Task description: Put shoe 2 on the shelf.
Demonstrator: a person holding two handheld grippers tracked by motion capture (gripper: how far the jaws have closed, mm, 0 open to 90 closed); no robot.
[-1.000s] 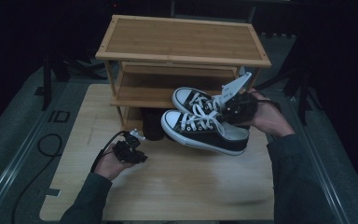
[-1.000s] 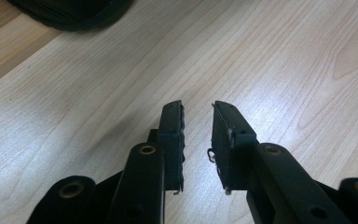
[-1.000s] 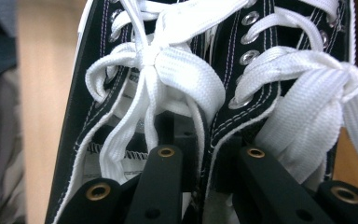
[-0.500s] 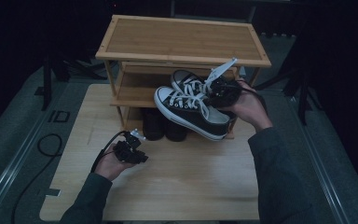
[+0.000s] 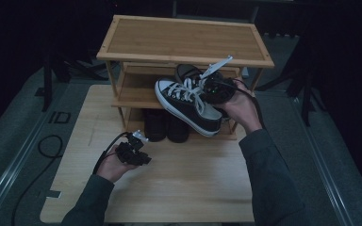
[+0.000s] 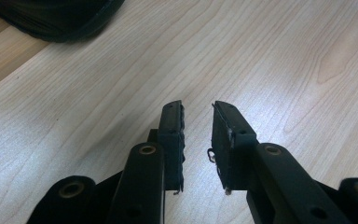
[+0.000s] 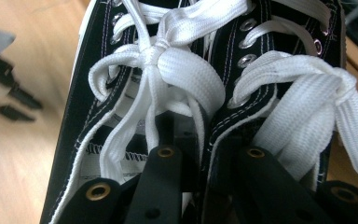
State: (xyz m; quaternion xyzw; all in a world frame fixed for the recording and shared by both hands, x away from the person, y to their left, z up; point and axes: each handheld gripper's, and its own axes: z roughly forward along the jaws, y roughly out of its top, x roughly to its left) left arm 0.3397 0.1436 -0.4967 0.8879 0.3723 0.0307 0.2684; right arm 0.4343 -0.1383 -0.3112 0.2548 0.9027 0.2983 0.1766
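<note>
The pair of black sneakers (image 5: 188,103) with white laces hangs in the air in front of the bamboo shoe rack (image 5: 184,44), level with its middle shelf, toes pointing left and toward the person. The right gripper (image 5: 216,89) has them from the heel end — in the right gripper view its two jaws go down into the shoe openings, one in each shoe, and pinch the two inner collar walls (image 7: 208,140) together between them. The jaws are clamped tight on that double layer, with the tied bows (image 7: 168,60) just above them.

The left gripper (image 5: 139,149) rests low over the table (image 5: 193,183), well apart from the sneakers, near the front left of the rack. Its jaws stand a little apart with nothing between them; bare wood grain shows in the gap.

On the rack's bottom level stands a pair of dark boots (image 5: 166,125), just below the held sneakers. The table is pale wood — around it lies grey floor, and the room behind is dark.
</note>
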